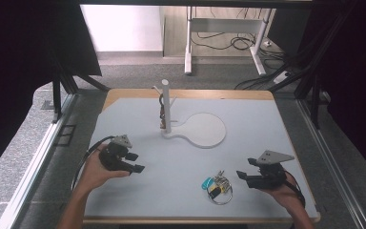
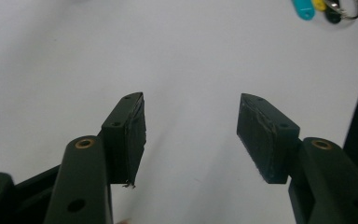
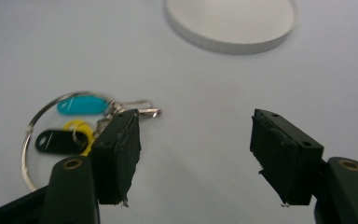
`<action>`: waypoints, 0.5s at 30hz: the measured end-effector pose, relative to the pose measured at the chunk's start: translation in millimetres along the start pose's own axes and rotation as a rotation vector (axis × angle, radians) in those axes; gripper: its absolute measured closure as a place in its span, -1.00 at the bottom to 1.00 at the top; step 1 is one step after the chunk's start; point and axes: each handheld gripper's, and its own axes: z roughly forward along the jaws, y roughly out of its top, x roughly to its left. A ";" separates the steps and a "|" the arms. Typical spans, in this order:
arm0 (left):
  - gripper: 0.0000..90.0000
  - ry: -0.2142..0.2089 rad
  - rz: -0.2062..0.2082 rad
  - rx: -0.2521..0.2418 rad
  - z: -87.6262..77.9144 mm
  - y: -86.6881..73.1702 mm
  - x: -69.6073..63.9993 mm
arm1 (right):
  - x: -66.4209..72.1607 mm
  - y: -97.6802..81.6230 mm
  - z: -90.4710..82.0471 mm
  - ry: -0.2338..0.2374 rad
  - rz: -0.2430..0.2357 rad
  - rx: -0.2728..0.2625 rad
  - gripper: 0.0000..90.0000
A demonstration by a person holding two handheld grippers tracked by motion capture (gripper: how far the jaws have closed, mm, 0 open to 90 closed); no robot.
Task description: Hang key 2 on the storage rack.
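A large metal key ring [image 1: 218,186] carrying teal, yellow and black tags lies flat on the grey mat near the front of the table. My right gripper [image 1: 245,168] is just to its right, open and empty. In the right gripper view the key ring [image 3: 70,133] lies partly behind the left jaw, outside the gap of the gripper [image 3: 196,121]. My left gripper [image 1: 137,162] is held open over bare mat at the front left; its own view shows nothing between the jaws of the gripper [image 2: 193,107], with the tags [image 2: 314,7] far off at the top right.
A white peg stand [image 1: 166,107] on a round flat base [image 1: 205,130] stands at the middle back, with a dark item [image 1: 162,112] hanging on it. The base's disc [image 3: 230,23] lies ahead of the right gripper. The wooden table edge [image 1: 190,94] borders the mat.
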 end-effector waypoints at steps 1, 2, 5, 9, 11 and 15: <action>-0.06 0.004 0.002 0.001 -0.2 -0.3 0.3 | 1.4 0.7 0.7 0.020 -0.021 0.025 -0.25; -0.06 0.005 -0.005 -0.005 -1.0 -1.1 0.3 | 2.5 1.2 1.6 0.029 -0.032 0.041 -0.25; -0.06 0.004 -0.008 -0.016 -2.6 -3.6 -0.7 | 9.7 4.4 6.0 0.073 -0.092 0.114 -0.22; -0.11 0.016 0.017 0.006 -0.8 -7.5 -8.7 | 19.6 11.2 9.9 0.114 -0.155 0.189 -0.11; -0.11 0.015 0.026 -0.004 0.3 -9.1 -11.4 | 22.7 15.6 11.8 0.128 -0.184 0.218 -0.07; -0.10 0.033 0.038 -0.005 5.6 -12.1 -16.3 | 29.4 23.4 13.9 0.152 -0.205 0.261 0.01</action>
